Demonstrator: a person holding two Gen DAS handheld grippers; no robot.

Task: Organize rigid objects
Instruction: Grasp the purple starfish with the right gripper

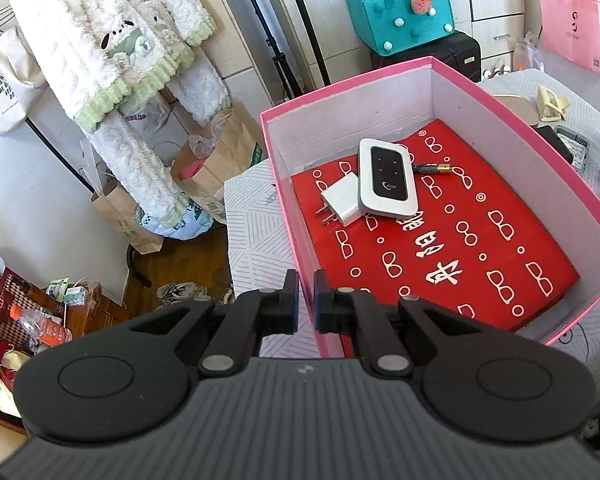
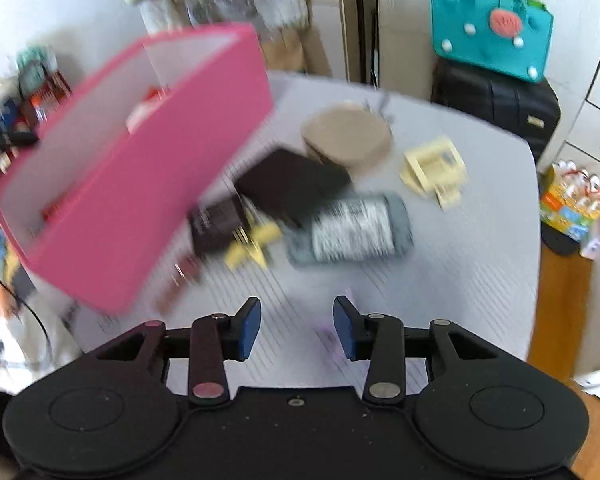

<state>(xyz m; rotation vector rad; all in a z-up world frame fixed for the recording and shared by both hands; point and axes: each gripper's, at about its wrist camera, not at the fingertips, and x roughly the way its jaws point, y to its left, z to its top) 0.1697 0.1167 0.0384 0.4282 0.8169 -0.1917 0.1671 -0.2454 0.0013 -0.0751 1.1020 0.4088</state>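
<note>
Closest to me, my left gripper (image 1: 306,300) has its jaws clamped on the near wall of the pink box (image 1: 288,216), which stands on the table (image 1: 252,240). Inside lie a white charger (image 1: 342,199), a pocket router (image 1: 387,176) and a battery (image 1: 432,168). My right gripper (image 2: 296,330) hovers above the table with jaws apart, pointing toward a blurred grey battery pack (image 2: 350,230) and black case (image 2: 292,184).

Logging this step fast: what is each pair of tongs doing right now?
Left tongs: shut on the pink cardboard box's near wall.
Right tongs: open, empty.
</note>
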